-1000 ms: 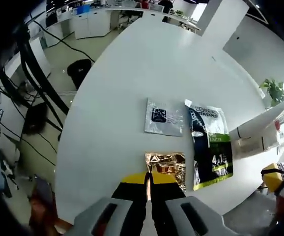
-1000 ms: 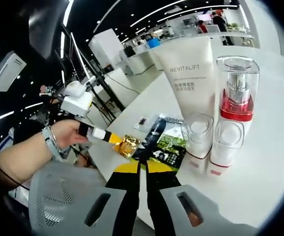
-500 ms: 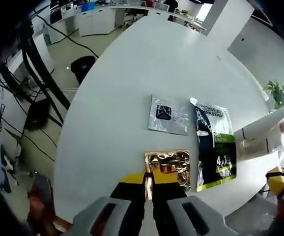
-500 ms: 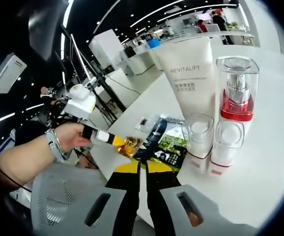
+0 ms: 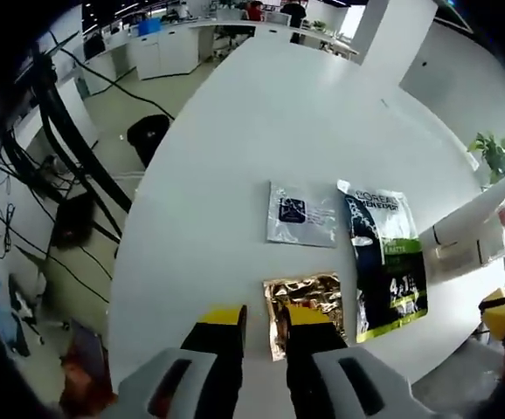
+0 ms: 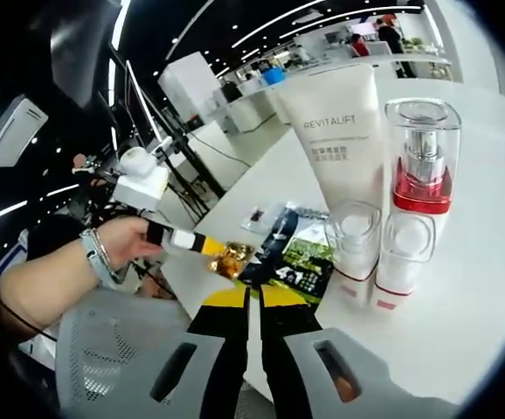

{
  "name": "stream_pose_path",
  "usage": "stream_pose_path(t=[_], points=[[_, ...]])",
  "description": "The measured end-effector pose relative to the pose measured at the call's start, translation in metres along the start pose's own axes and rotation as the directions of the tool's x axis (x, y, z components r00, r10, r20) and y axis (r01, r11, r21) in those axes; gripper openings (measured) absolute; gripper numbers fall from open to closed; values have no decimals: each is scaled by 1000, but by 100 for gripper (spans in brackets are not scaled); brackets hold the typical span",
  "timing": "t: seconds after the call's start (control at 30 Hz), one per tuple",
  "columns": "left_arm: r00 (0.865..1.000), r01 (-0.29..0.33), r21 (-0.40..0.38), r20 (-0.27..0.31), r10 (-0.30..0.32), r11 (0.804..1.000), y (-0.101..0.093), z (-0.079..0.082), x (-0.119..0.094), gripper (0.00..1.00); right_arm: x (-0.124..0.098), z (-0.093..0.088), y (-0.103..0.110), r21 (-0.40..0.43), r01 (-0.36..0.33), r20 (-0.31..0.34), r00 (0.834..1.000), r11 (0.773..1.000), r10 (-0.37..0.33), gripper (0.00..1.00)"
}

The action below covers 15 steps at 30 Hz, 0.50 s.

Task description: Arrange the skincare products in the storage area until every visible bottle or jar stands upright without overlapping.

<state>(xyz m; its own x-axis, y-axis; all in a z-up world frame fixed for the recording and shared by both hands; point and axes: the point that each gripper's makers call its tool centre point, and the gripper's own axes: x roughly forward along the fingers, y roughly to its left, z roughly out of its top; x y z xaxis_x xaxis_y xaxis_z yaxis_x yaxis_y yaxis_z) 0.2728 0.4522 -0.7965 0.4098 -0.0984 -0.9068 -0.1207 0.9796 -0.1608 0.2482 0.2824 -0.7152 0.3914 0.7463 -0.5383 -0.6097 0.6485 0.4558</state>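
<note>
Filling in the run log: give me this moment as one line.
left claw: open, at gold sachet | right claw: shut, empty | white tube, pump bottle: upright | sachets flat on table

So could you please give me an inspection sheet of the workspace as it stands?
Surface: white table, round-edged.
Job's things: tube, pump bottle and small jar upright, close together.
Clutter: gold sachet, silver sachet, black-green sachet, lying flat.
Grippers: left gripper open at the gold sachet's edge; right gripper shut, empty.
Cables: black cables on the floor.
Surroundings: office desks, potted plant.
</note>
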Motion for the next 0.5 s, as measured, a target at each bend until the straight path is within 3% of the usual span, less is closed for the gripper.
stream_pose_path(t=[0.23, 0.5], points=[[998, -36, 110, 60, 30, 993, -3, 12, -6, 18, 1, -1, -1, -3, 6, -6, 1000, 1000, -6, 3], [999, -10, 206, 51, 0, 978, -19, 11, -5, 19, 2, -3, -4, -8, 18, -14, 1000, 1000, -18, 3]])
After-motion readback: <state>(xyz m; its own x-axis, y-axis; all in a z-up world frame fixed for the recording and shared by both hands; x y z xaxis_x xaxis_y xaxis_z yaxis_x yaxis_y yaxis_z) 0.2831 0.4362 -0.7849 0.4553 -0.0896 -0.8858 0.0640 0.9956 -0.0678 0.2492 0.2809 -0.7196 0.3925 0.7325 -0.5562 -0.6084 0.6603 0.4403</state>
